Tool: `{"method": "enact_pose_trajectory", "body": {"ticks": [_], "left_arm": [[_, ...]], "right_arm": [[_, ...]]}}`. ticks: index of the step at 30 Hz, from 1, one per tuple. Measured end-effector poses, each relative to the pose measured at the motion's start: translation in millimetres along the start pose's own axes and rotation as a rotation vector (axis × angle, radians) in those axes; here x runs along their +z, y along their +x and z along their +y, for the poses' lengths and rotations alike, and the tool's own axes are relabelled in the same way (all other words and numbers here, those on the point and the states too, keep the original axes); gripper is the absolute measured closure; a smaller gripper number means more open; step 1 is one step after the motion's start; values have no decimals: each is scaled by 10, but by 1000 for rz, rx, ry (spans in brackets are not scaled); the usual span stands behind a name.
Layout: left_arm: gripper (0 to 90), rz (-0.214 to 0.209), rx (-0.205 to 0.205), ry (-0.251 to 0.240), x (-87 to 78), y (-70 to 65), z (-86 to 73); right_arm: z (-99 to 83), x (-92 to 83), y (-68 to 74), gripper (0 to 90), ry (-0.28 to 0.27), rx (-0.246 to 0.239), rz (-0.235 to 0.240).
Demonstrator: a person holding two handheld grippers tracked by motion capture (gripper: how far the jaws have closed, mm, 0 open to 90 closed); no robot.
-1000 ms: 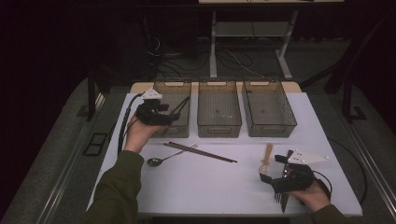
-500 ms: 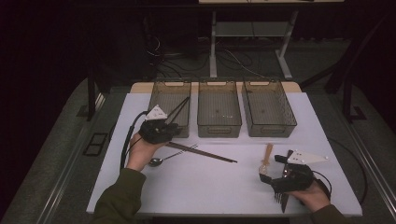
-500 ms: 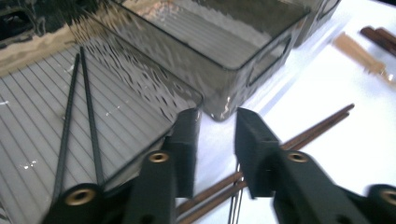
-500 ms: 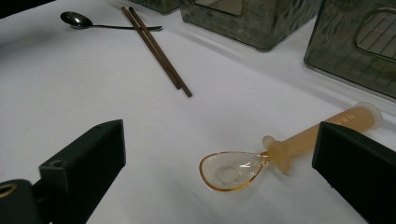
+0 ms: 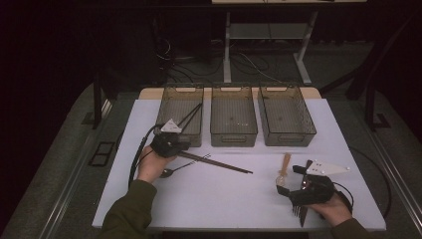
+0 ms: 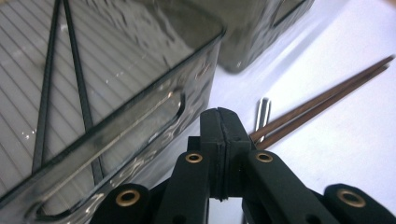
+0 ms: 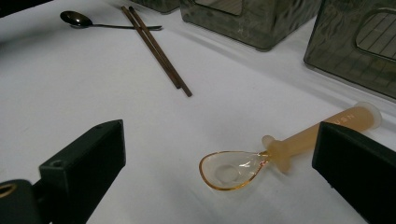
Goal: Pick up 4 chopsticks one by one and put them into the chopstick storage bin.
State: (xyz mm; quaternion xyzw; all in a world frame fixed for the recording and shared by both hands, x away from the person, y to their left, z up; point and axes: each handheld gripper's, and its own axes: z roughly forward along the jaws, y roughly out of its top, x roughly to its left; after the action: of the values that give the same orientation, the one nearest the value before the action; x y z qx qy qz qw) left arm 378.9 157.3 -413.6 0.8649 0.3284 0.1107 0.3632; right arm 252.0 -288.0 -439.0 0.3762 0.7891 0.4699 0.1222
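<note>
I'm working on the white table mat (image 5: pixel 209 214). Three smoked-plastic bins stand in a row along its twelve o'clock edge: the left bin (image 5: pixel 168 102), the middle bin (image 5: pixel 234 135) and the right bin (image 5: pixel 288 141). A pair of black chopsticks (image 5: pixel 192 115) leans inside the left bin.

My left claw (image 6: pixel 219 116) is at about ten o'clock on the mat, just in front of the left bin's near wall. Its jaws have just been closing and now meet face to face. I can see nothing pinched between the pads. The brown chopsticks (image 5: pixel 224 165) are what I'm after. Their near ends lie just past my tips, and they run off toward four o'clock across the middle of the mat.

I judge this bite missed or only grazed them. To do it well I'd part the jaws again and straddle both sticks near their ends. I'd keep the pads low on the mat and squeeze them together so neither stick rolls free.

The metal spoon (image 5: pixel 169 173) is the nuisance. Its handle lies right beside those same stick ends, so a careless bite could catch it too. The bin wall at my eleven o'clock leaves little room to swing.

My right claw (image 5: pixel 291 180) sits at five o'clock with its jaws wide apart. The amber plastic spoon (image 7: pixel 280 149) lies between them, untouched.
</note>
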Motion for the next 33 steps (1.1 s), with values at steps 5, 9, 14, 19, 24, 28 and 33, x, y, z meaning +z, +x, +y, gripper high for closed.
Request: {"method": "enact_pose_trajectory", "body": {"ticks": [5, 9, 14, 19, 24, 28, 33], "left_arm": [[900, 13, 6, 40, 63, 30, -32], [900, 21, 11, 51, 100, 48, -41], [900, 32, 11, 64, 139, 75, -58], [900, 38, 6, 73, 163, 107, -70], [900, 42, 12, 94, 196, 132, -86], [900, 40, 14, 97, 214, 139, -96], [900, 35, 17, 104, 213, 129, -98]], "right_arm": [[0, 2, 1, 25, 2, -2, -1], [-2, 4, 0, 25, 5, -4, -2], [-3, 4, -5, 25, 5, 0, -2], [-4, 7, -7, 25, 5, 0, 0], [-5, 5, -10, 25, 5, 0, -2], [-6, 6, -13, 25, 5, 0, -3], [-6, 5, -14, 25, 5, 1, -3]]}}
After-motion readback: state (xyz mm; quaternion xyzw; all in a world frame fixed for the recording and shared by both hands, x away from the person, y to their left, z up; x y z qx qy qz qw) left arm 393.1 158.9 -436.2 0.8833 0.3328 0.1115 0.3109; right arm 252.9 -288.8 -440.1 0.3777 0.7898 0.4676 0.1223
